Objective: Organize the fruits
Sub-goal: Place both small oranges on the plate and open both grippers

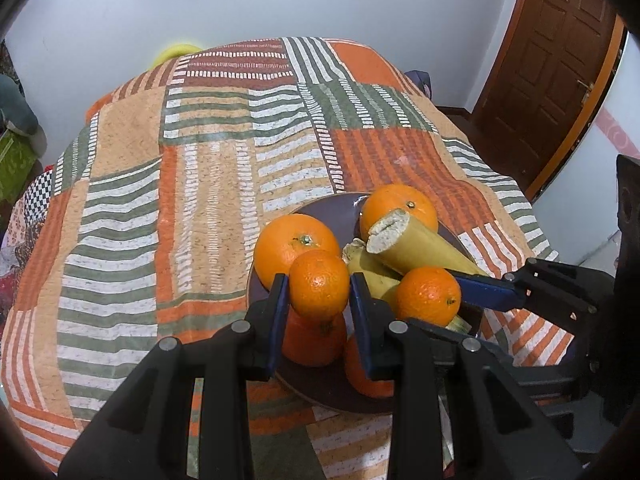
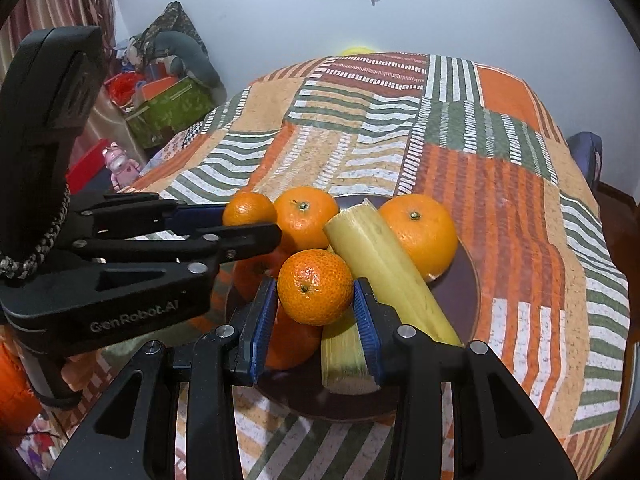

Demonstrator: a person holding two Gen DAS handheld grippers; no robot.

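A dark brown plate on the patchwork tablecloth holds several oranges and two yellow-green cane stalks. My left gripper is shut on a small mandarin, held above the plate's near side. My right gripper is shut on another small mandarin, also over the plate. In the left wrist view the right gripper's blue finger reaches in beside its mandarin. In the right wrist view the left gripper holds its mandarin at the plate's far left. Two large oranges lie on the plate.
The table is covered with an orange, green and white patchwork cloth. A brown door stands at the right. Boxes and toys are piled on the floor at the left, by the wall.
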